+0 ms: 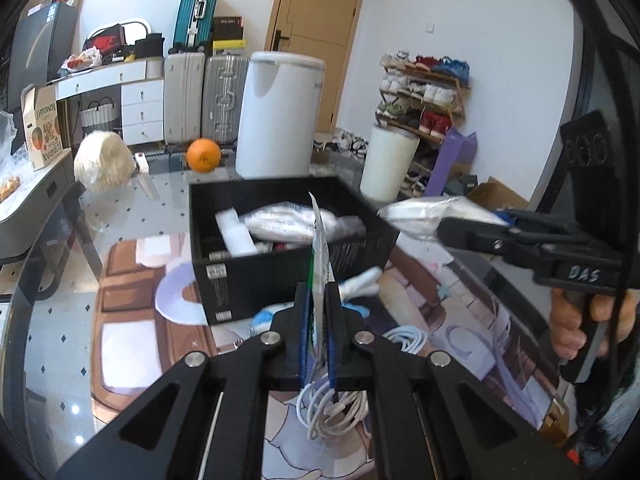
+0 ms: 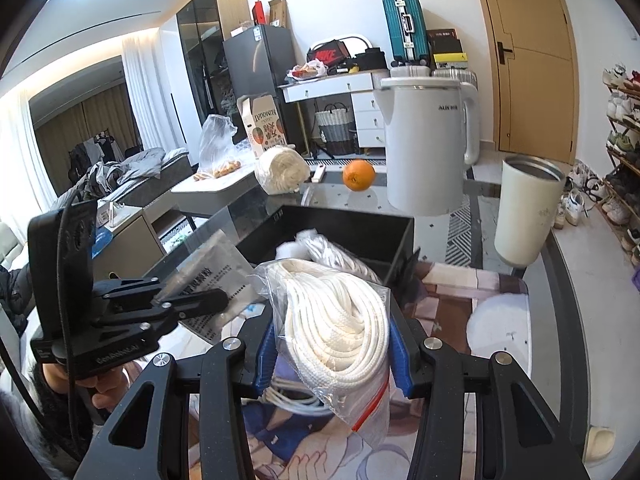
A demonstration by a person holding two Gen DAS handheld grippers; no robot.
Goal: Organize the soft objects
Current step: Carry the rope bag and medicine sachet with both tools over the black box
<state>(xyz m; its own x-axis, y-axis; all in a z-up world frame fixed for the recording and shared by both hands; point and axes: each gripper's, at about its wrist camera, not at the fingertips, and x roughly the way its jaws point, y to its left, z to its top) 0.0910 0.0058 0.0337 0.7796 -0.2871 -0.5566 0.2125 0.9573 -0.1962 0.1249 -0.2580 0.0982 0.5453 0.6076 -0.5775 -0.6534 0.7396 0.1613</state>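
A black open box [image 1: 276, 264] [image 2: 352, 228] stands on the glass table and holds white bagged bundles and a white foam piece. My left gripper [image 1: 318, 292] [image 2: 222, 300] is shut on a thin flat packet [image 1: 320, 248] [image 2: 208, 272], held upright just in front of the box's near wall. My right gripper [image 2: 334, 320] [image 1: 446, 228] is shut on a clear zip bag of coiled white rope [image 2: 340, 320] [image 1: 420, 210], held in the air beside the box's near right corner. A person's hand holds each gripper handle.
Behind the box stand a white kettle [image 1: 280, 116] [image 2: 428, 140], an orange [image 1: 204, 155] [image 2: 359, 175], a white yarn bundle [image 1: 102, 162] and a cream tumbler [image 2: 528, 216]. White cables [image 1: 332, 404] and small soft items lie on the printed mat below the grippers.
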